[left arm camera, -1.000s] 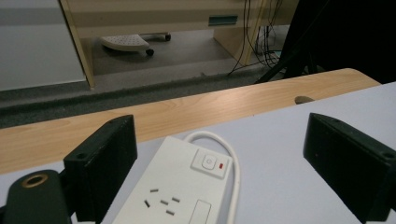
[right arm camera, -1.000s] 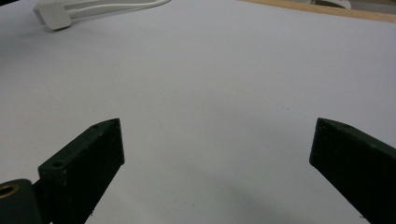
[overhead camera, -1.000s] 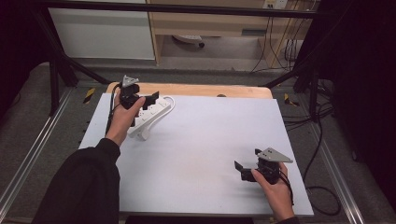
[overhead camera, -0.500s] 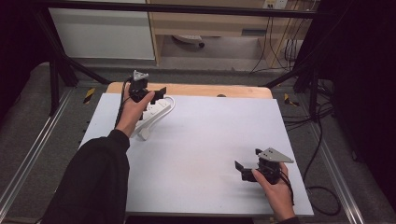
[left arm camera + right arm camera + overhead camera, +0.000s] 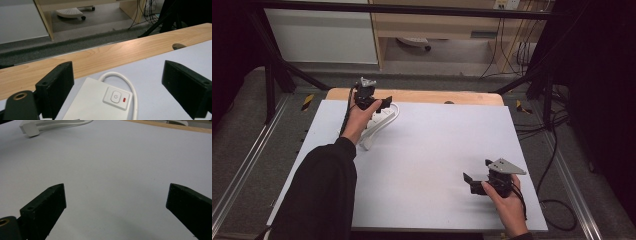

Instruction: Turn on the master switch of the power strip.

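A white power strip (image 5: 380, 119) lies at the far left of the white table top (image 5: 432, 150), its cable looped beside it and its plug (image 5: 367, 145) pointing toward me. My left gripper (image 5: 384, 104) hovers over the strip's far end, open. In the left gripper view the strip's switch (image 5: 117, 97) with a red indicator sits between and below the spread jaws of that gripper (image 5: 116, 72). My right gripper (image 5: 476, 171) is open near the front right, nothing between its jaws. In the right gripper view its gripper (image 5: 115, 187) faces bare table, with the plug (image 5: 29, 131) far off.
A wooden strip (image 5: 437, 96) runs along the table's far edge, with a small round hole (image 5: 449, 102) in it. Beyond is grey floor, a wooden desk frame with a white wheeled base (image 5: 412, 42), and loose cables (image 5: 552, 130) at the right.
My left gripper has moved right and a little farther away, along the power strip toward its switch end. The right gripper has stayed put.
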The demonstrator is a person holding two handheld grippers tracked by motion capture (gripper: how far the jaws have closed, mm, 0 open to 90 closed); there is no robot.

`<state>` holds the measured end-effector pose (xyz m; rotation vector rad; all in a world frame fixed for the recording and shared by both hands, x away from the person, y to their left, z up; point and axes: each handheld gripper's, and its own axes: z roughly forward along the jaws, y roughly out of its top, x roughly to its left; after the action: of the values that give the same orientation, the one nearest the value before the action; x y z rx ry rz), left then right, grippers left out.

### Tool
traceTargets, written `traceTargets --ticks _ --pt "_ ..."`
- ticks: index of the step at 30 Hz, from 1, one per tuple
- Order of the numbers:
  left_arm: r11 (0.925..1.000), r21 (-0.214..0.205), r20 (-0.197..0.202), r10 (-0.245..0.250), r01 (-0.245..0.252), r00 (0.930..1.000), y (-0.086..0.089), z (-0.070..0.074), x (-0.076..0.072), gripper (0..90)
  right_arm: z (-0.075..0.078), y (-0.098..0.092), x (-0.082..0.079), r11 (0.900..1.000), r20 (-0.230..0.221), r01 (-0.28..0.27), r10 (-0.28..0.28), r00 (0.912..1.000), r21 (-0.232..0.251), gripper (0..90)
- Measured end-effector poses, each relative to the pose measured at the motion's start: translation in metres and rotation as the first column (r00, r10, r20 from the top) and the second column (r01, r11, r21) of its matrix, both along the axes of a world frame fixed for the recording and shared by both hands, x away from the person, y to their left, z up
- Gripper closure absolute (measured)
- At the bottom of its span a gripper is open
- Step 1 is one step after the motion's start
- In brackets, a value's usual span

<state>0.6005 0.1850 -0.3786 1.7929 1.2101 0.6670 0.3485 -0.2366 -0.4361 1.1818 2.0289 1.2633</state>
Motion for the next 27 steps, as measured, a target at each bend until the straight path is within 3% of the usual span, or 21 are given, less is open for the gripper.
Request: traceTargets --ticks 8,9,11,12,13,16,17,20,27 --pt "0.9998 0.016 -0.019 -0.011 0.011 0.9998 -0.0015 -0.0043 0.001 13.8 0.0012 0.0002 -0.0004 1.0 0.003 -0.003 0.003 1.0 0.003 3.3" --pt "0.9997 0.022 -0.02 -0.012 0.012 0.9997 -0.0023 -0.0045 0.0008 19.7 0.001 0.0001 -0.0001 1.0 0.002 -0.003 0.003 1.0 0.002 3.3" --pt "0.9994 0.029 -0.028 -0.019 0.02 0.9994 -0.0035 -0.0049 0.0003 22.2 0.0012 0.0001 -0.0001 1.0 0.003 -0.002 0.002 1.0 0.002 3.3" --pt "0.9992 0.031 -0.034 -0.024 0.025 0.9991 -0.0041 -0.005 0.0 30.8 0.0016 0.0003 -0.0004 1.0 0.004 -0.003 0.003 1.0 0.004 3.3" --pt "0.9991 0.033 -0.038 -0.027 0.028 0.9989 -0.0045 -0.0049 -0.0005 30.8 0.0016 0.0003 -0.0004 1.0 0.004 -0.003 0.003 1.0 0.004 3.3" --pt "0.9987 0.023 -0.053 -0.045 0.047 0.9976 -0.0052 -0.0048 -0.0015 43.3 0.0014 0.0005 -0.0002 1.0 0.004 -0.003 0.003 1.0 0.002 3.3" --pt "0.9985 0.019 -0.058 -0.05 0.051 0.9971 -0.0051 -0.0049 -0.0018 51.4 0.0011 0.0005 0.0002 1.0 0.004 -0.004 0.004 1.0 -0.002 3.3" --pt "0.9982 0.0 -0.079 -0.06 0.06 0.9951 -0.0044 -0.0053 -0.0019 58.5 0.0011 0.0006 0.0001 1.0 0.004 -0.005 0.005 1.0 -0.003 3.3" --pt "0.9965 -0.018 -0.08 -0.083 0.082 0.9933 -0.0048 -0.0054 -0.0019 78.6 0.0013 0.0004 -0.0002 1.0 0.003 -0.003 0.003 1.0 0.001 3.4"
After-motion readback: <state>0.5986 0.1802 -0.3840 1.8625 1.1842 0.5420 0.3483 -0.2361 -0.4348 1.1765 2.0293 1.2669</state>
